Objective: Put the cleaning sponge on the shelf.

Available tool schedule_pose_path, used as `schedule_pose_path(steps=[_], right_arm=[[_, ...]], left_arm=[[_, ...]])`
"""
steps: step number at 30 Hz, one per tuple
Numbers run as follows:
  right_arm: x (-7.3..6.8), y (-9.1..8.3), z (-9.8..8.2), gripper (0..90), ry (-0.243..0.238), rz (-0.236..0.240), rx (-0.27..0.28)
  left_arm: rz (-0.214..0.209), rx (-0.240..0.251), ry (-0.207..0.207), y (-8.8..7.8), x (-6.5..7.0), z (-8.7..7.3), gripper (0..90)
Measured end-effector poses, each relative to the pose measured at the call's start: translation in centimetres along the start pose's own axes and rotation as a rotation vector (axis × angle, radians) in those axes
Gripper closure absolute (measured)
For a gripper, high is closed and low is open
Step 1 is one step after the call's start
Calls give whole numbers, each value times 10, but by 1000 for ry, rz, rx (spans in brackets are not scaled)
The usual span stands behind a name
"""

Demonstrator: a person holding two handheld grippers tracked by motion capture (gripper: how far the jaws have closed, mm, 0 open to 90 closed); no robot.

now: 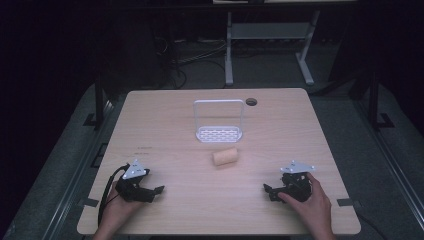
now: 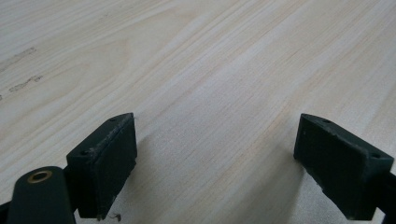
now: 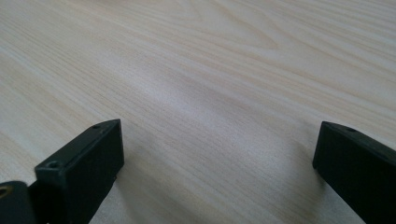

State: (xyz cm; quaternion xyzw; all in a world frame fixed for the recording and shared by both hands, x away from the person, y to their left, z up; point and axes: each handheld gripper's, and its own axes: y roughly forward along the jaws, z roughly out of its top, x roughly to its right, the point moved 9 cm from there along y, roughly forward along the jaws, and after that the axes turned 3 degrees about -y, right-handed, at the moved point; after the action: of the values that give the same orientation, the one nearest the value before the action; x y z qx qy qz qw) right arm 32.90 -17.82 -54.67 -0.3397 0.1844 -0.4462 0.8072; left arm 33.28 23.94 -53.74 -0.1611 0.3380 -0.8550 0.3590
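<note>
Both tools, left tool (image 1: 154, 192) and right tool (image 1: 270, 192), rest spread and empty on the bench (image 1: 165, 125), likely waiting, facing the roll (image 1: 225, 157).

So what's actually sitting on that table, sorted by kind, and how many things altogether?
White wire rack with a tall handle: 1
Tan cylinder lying on its side, apart from the rack: 1
Hand-held grippers, jaws open, empty: 2, the left gripper and the right gripper
Total: 4
</note>
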Motion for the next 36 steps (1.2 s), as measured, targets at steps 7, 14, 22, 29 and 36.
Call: schedule_pose_path(steps=[7, 14, 22, 29, 36], right_arm=[[0, 0, 0, 15, -1, 0, 3], [0, 0, 0, 16, 0, -1, 2], [0, 0, 0, 16, 0, -1, 2], [0, 0, 0, 16, -3, -1, 1], [0, 0, 0, 16, -2, -1, 1]], left_arm=[[0, 0, 0, 0, 0, 0, 126], [-10, 3, 6, 0, 1, 1, 132], [-35, 22, 4, 1, 5, 7, 135], [-71, 28, 1, 0, 7, 13, 137], [-81, 27, 25, -1, 10, 23, 137]])
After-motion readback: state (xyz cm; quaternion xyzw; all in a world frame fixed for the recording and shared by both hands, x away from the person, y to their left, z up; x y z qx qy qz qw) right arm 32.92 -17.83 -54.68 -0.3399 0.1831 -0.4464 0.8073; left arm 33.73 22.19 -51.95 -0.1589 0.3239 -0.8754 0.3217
